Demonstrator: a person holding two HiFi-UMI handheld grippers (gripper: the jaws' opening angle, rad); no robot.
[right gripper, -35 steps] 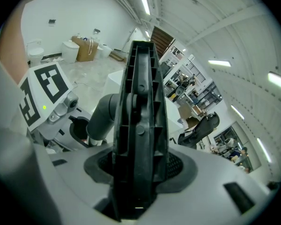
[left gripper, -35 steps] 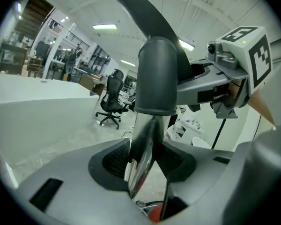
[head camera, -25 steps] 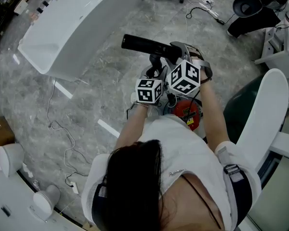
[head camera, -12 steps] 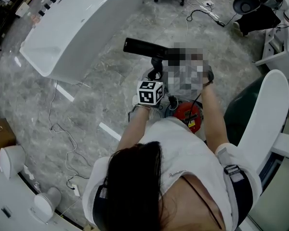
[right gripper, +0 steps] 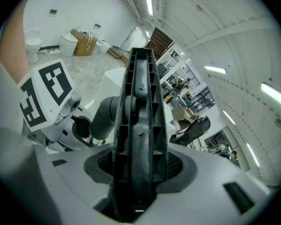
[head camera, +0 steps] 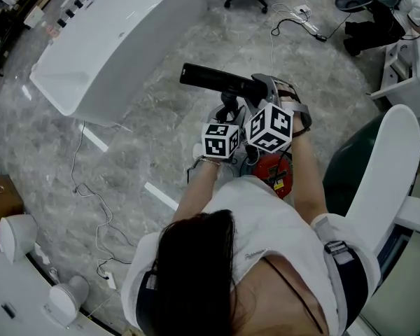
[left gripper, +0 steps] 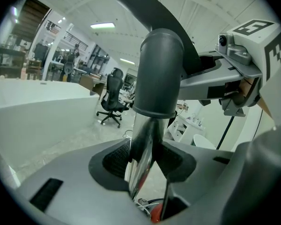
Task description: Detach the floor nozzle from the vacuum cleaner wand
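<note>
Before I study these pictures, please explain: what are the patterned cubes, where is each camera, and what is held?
A person holds a two-jaw gripper in each hand; the patterned cubes are parts of them. The head view looks down from above the person. Each gripper view looks along that gripper's jaws. The left gripper is closed on the shiny wand; the right gripper is closed on the black floor nozzle, apparently still joined to the wand. On the grey floor lie a red vacuum cleaner and cables.

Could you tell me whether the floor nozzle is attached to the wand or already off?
Attached: the wand runs straight into the grey neck that joins the floor nozzle, with no gap showing.
</note>
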